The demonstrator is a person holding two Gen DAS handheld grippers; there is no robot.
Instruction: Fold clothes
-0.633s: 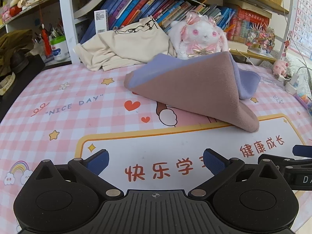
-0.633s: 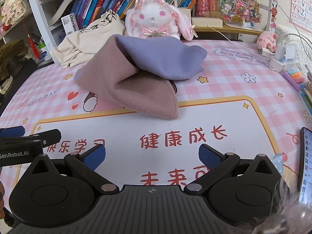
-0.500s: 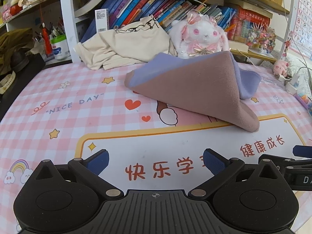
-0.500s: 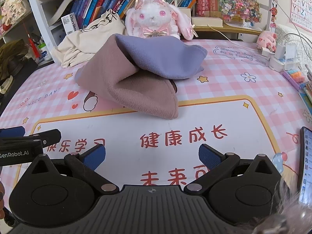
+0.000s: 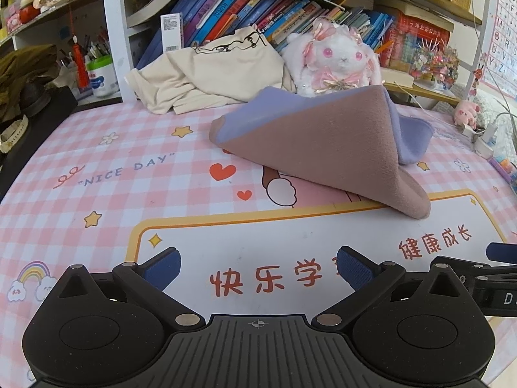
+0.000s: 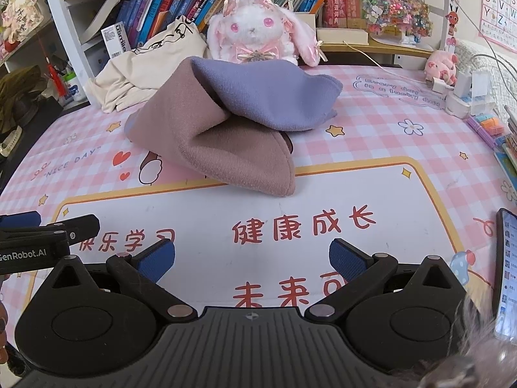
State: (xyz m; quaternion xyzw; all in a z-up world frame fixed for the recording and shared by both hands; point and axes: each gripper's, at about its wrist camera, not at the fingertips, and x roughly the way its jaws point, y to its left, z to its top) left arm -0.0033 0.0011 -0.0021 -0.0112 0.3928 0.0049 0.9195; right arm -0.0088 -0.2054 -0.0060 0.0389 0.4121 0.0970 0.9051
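Well, both claws hung back from the work at this point. The left gripper [image 5: 257,266] sat with its blue pads [image 5: 161,266] spread wide apart and nothing between them, tilted down over the white panel of the pink checked desk mat [image 5: 97,161]. The right gripper [image 6: 252,258] stood just the same, fingers parted fully, empty, over the red characters printed on the mat.

Ahead of both lay the two-tone cloth [image 5: 323,142], mauve on one face and lavender on the other, loosely bunched near the middle of the mat with one flap propped up like a tent. From the right wrist view its lavender layer [image 6: 268,93] draped over the mauve one, whose corner reached the yellow border of the panel. Neither gripper touched it.

Behind the cloth, a cream garment [image 5: 210,71] was heaped against the bookshelf [image 5: 245,3], and a white and pink plush rabbit [image 6: 258,29] sat beside it. At the right edge a phone [image 6: 507,274] showed a lit screen, possibly lying on the mat, though the edge distortion made that hard to judge.
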